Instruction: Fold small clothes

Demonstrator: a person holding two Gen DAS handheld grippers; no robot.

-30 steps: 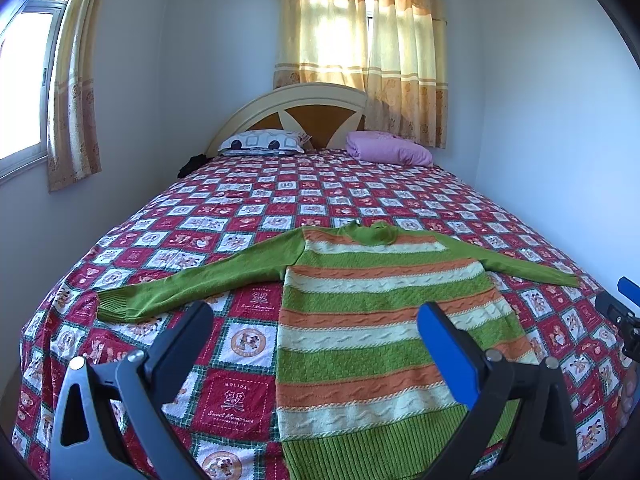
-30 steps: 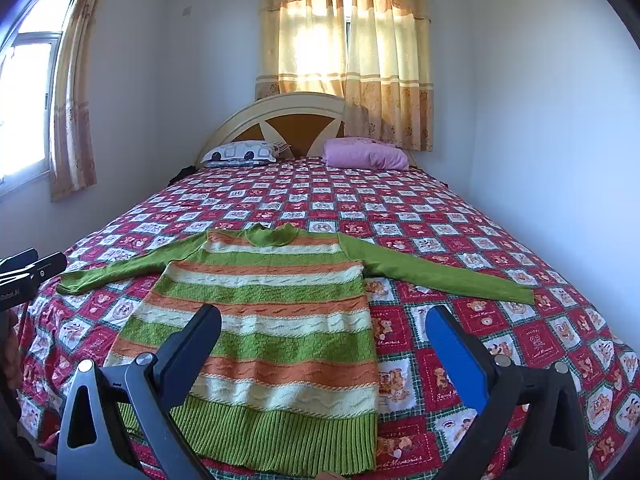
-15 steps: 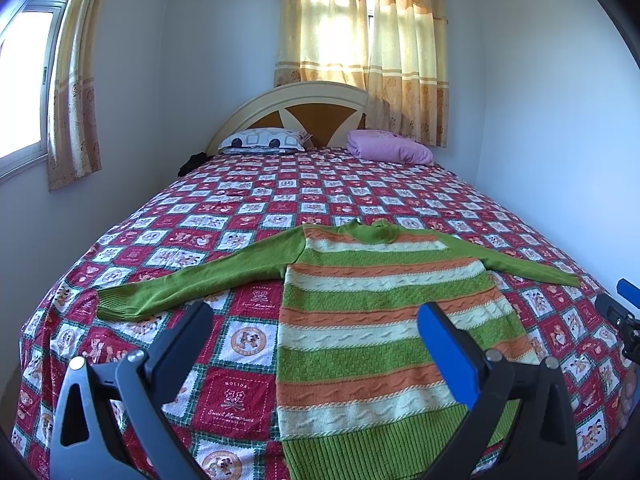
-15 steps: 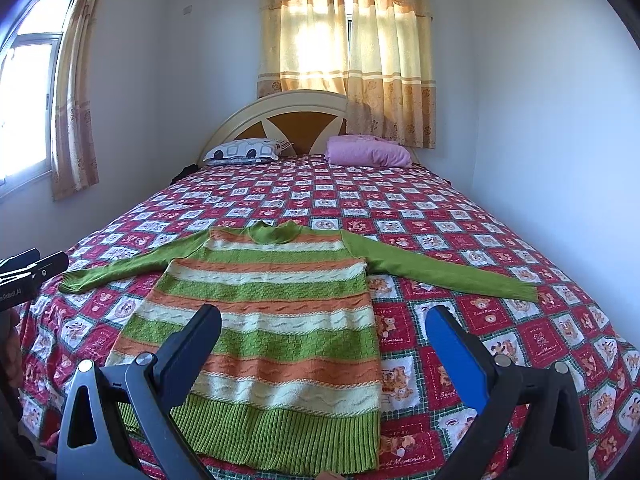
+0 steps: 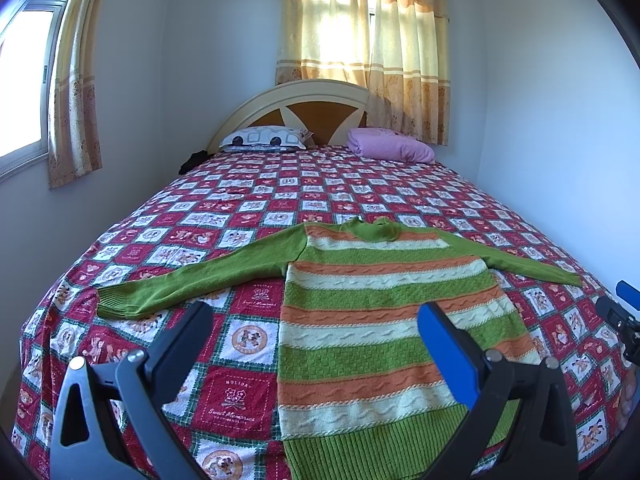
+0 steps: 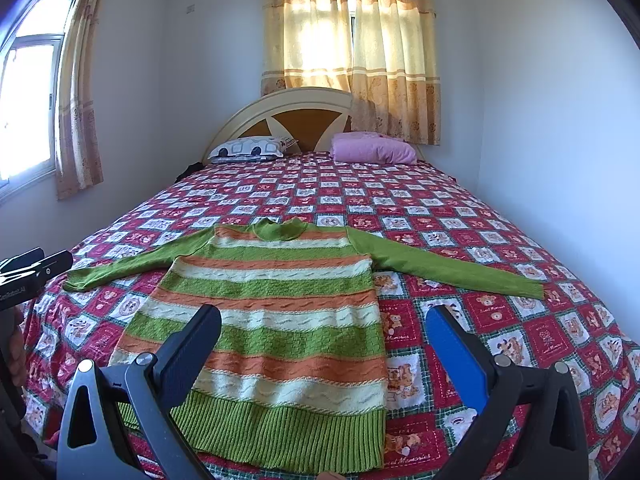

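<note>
The left tool [image 5: 312, 320] has its two fingers wide apart and holds nothing. The right tool [image 6: 324, 326] is the same, fingers wide apart and empty. Both hang above the near end of the bed [image 5: 360, 192], not touching anything. Just past them lies the sweater [image 5: 384, 308], flat on the red patchwork bedspread [image 5: 240, 396]. It has green, orange and cream stripes and plain green sleeves. The green bottom band is nearest the tools, at 6 o'clock, and the neck points to 12 o'clock. One sleeve stretches out toward 9 o'clock and the other toward 3 o'clock. Far off at 12 o'clock, by the headboard [image 5: 296, 98], sit a white patterned pillow [image 5: 264, 138] and a pink pillow [image 5: 390, 146]. Yellow curtains [image 5: 364, 40] hang behind them.
</note>
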